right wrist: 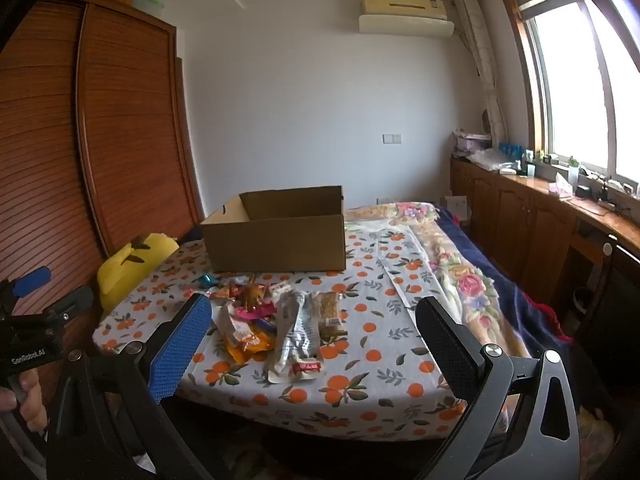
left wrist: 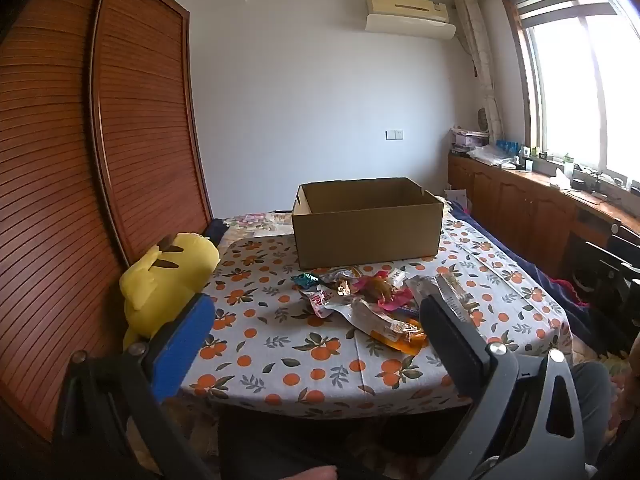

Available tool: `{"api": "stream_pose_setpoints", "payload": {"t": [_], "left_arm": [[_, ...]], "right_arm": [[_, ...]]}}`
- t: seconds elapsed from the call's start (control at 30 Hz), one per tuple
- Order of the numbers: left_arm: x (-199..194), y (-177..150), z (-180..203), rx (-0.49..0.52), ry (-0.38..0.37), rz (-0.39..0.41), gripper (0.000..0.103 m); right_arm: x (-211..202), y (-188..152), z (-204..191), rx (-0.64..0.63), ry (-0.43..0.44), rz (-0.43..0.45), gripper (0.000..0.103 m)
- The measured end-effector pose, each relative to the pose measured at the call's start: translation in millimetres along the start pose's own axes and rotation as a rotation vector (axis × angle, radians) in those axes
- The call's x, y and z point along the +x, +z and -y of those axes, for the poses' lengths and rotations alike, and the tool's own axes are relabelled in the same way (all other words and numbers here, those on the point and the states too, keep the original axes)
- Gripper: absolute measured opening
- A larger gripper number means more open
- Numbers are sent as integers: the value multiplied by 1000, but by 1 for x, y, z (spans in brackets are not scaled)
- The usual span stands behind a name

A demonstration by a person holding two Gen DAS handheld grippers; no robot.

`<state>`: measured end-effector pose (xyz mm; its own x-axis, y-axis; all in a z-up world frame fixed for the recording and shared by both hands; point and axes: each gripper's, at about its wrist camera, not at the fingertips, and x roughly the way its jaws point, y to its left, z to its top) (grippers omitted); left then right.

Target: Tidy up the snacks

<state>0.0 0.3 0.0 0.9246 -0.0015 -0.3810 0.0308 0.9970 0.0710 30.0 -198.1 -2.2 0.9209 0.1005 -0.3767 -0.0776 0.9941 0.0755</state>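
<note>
From the left wrist camera, the left gripper point(left wrist: 316, 320) hangs over the near edge of the table point(left wrist: 280, 360), its blue and black fingers spread wide with nothing between them. The heap of snacks point(left wrist: 372, 304) lies on the orange-print cloth (foil and bright wrappers all jumbled), just past the fingertips toward one o'clock. Behind it at twelve o'clock stands the open cardboard box point(left wrist: 366, 236). A yellow plush toy point(left wrist: 168, 280) leans at the table's edge at nine o'clock.

From the right wrist camera, the right gripper point(right wrist: 314, 328) is likewise wide open and holds nothing. The snacks point(right wrist: 276, 320) lie between its fingertips and the box point(right wrist: 276, 244), which sits at eleven o'clock. The plush toy point(right wrist: 132, 264) shows at nine o'clock.
</note>
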Motion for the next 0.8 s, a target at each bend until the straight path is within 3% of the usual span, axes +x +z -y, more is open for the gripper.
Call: {"api": "stream_pose_setpoints", "payload": {"t": [0.8], "left_arm": [[0, 0, 0, 3, 4, 7, 103]], "right_arm": [[-2, 1, -1, -4, -3, 7, 103]]}}
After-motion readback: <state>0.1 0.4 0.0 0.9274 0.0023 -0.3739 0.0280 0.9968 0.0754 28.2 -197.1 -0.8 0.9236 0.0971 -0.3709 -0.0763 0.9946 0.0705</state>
